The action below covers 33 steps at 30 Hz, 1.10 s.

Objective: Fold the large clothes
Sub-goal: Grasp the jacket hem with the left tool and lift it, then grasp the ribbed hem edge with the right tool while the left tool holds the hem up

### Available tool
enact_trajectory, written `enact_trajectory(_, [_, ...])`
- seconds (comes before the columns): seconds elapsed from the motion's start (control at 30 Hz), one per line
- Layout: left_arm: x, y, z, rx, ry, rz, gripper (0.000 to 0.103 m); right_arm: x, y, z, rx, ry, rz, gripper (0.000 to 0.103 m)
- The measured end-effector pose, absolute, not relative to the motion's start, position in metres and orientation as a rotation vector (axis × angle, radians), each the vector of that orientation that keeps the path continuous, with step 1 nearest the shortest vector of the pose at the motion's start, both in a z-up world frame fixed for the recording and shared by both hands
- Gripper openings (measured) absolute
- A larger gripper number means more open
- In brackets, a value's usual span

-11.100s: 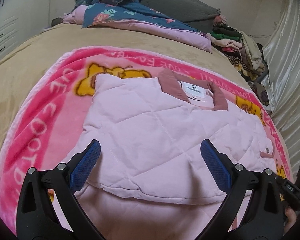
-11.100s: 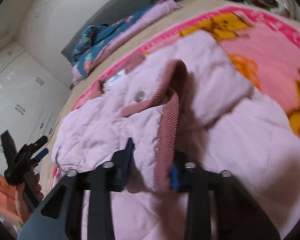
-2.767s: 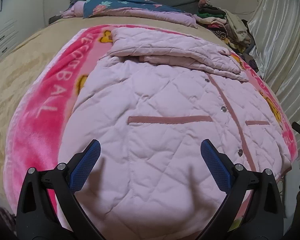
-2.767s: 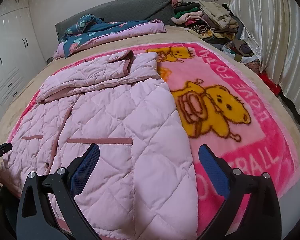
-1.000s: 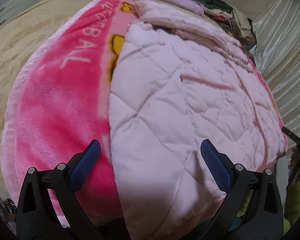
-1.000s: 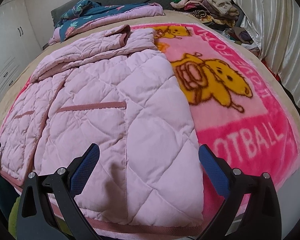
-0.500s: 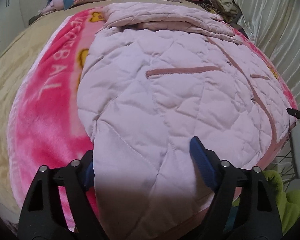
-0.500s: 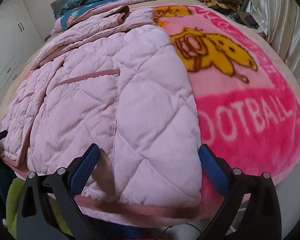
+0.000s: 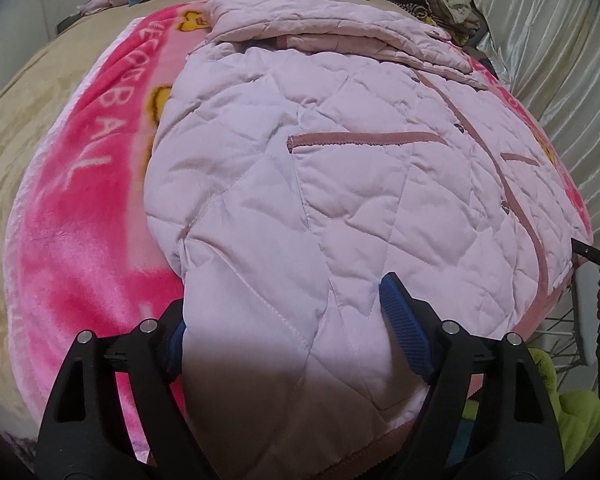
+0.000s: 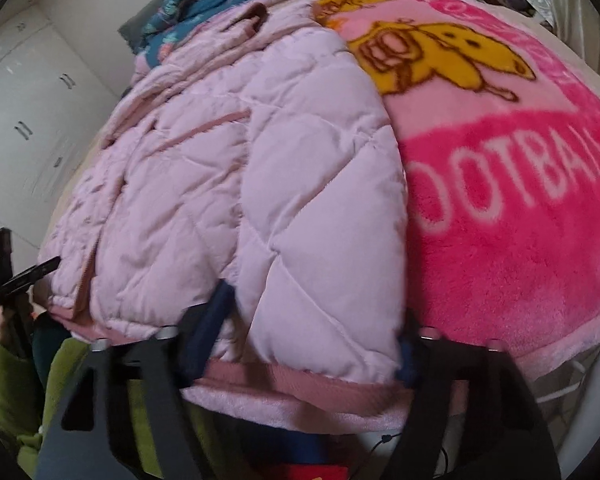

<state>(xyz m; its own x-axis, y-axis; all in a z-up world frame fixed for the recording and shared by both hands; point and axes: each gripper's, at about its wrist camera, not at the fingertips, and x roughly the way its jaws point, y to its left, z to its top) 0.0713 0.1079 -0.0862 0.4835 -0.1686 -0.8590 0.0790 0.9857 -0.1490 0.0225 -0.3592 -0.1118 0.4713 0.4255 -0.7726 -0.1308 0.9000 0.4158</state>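
Two sets of tongs work the near hem of the pink quilted jacket (image 9: 320,168), which lies spread on the pink bear blanket (image 9: 80,200) covering the bed (image 9: 16,128). Left tongs (image 9: 284,312) are clamped on a thick bunch of hem at the jacket's left corner. Right tongs (image 10: 312,328) are closing, the jacket's right corner between their blue pads; contact looks made, though blur hides it partly.

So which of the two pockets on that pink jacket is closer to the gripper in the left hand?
The longer pocket trim, on the front panel that the left gripper has bunched between its fingers. The other pocket trim lies past the button placket, toward the far hem corner.
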Motion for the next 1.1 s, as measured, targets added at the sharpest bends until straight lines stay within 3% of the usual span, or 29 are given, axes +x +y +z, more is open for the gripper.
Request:
enact_trajectory(0.1, [0.071, 0.106, -0.086, -0.083, 1.055, -0.144, 0.073, 0.016, -0.36, -0.095, 0.33, 0.958, 0.4, 0.025])
enact_trajectory(0.17, [0.069, 0.105, -0.084, -0.081, 1.045, -0.131, 0.068, 0.016, -0.361, -0.077, 0.352, 0.891, 0.428, 0.022])
enact_trajectory(0.23, [0.067, 0.106, -0.083, -0.08, 1.036, -0.118, 0.06, 0.021, -0.361, -0.065, 0.353, 0.852, 0.434, 0.02])
enact_trajectory(0.33, [0.065, 0.108, -0.079, -0.079, 1.026, -0.101, 0.037, 0.026, -0.358, -0.044, 0.337, 0.789, 0.435, 0.019])
enact_trajectory(0.37, [0.065, 0.109, -0.077, -0.078, 1.024, -0.1, 0.025, 0.028, -0.359, -0.037, 0.346, 0.765, 0.435, 0.019])
enact_trajectory(0.4, [0.065, 0.11, -0.075, -0.078, 1.023, -0.107, 0.023, 0.032, -0.36, -0.033, 0.354, 0.749, 0.436, 0.019])
enact_trajectory(0.7, [0.075, 0.101, -0.046, -0.089, 0.964, -0.153, 0.013, 0.055, -0.364, -0.013, 0.392, 0.699, 0.442, 0.019])
enact_trajectory(1.1, [0.11, 0.104, 0.004, -0.167, 0.84, -0.176, 0.012, 0.072, -0.374, 0.008, 0.471, 0.654, 0.426, 0.018])
